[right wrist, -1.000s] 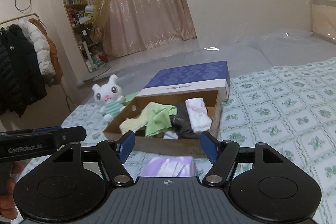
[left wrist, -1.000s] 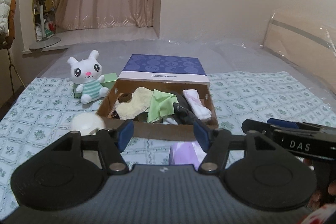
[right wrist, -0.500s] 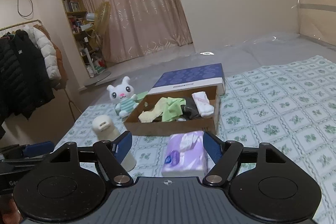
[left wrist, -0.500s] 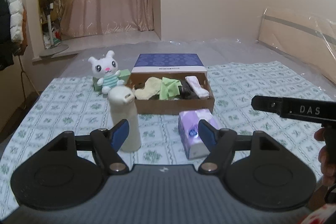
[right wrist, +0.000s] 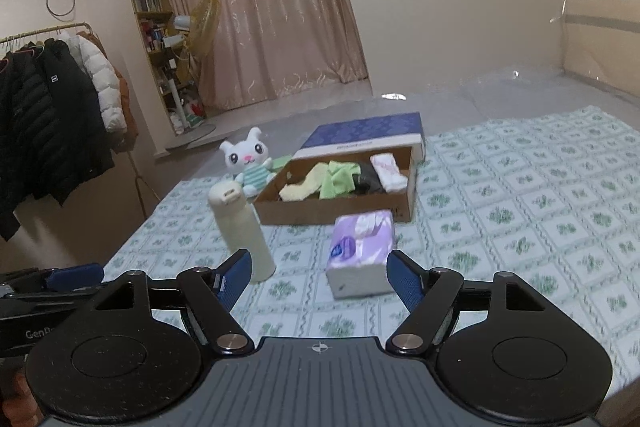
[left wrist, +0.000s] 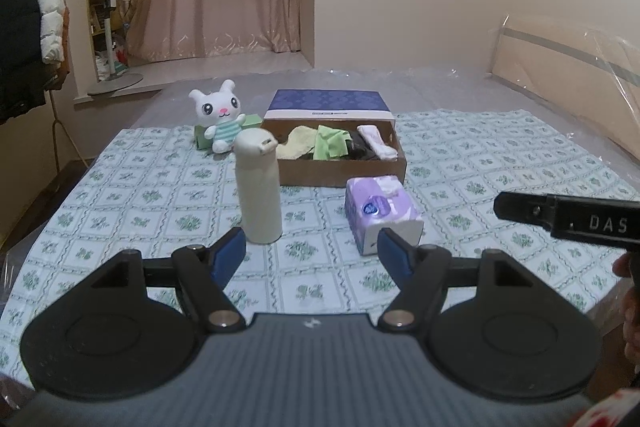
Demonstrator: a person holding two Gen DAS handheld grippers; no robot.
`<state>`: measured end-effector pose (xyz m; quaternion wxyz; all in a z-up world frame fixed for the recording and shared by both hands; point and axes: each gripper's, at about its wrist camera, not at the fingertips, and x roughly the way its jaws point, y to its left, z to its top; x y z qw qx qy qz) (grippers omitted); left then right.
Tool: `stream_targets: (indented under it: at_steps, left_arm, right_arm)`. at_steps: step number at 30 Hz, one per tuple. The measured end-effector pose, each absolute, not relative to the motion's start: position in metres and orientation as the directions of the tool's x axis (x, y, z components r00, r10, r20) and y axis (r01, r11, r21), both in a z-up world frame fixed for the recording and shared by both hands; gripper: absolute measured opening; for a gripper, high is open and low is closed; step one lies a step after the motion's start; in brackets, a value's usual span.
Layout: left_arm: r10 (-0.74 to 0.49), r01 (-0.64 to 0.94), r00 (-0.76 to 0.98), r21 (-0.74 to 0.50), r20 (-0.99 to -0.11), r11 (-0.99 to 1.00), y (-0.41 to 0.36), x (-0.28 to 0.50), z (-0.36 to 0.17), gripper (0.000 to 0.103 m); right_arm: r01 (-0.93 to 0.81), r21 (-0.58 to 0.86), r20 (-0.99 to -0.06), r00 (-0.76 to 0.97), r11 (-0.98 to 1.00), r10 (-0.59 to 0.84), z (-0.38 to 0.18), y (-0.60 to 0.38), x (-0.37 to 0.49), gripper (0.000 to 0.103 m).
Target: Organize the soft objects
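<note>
Right now the left gripper [left wrist: 311,253] and the right gripper [right wrist: 319,277] both hang released and empty above the near edge of the bed [left wrist: 520,163]. Just beyond stand a cream bottle [left wrist: 259,187] and a purple tissue pack [left wrist: 382,213]; further off, mid-bed, the cardboard box [left wrist: 340,173] holds the cloths [left wrist: 330,145]. A careless reach could topple the bottle. "DAS" reads on one tool, "Gen" on the other.

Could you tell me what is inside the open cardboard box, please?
The cardboard box holds a yellow cloth, green cloth, dark item and white roll; anything beneath is covered.
</note>
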<state>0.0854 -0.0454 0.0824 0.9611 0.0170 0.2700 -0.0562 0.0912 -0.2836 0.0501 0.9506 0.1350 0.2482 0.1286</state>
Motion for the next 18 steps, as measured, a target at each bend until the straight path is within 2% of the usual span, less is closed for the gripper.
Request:
stream_targets:
  at_steps: [18]
  left_arm:
    - [-0.074,0.085,0.822,-0.006,-0.565,0.996,-0.027,0.043,0.052,0.071]
  right_arm:
    - [-0.203,0.279,-0.525,0.786,0.939,0.326,0.015,-0.251,0.044,0.074]
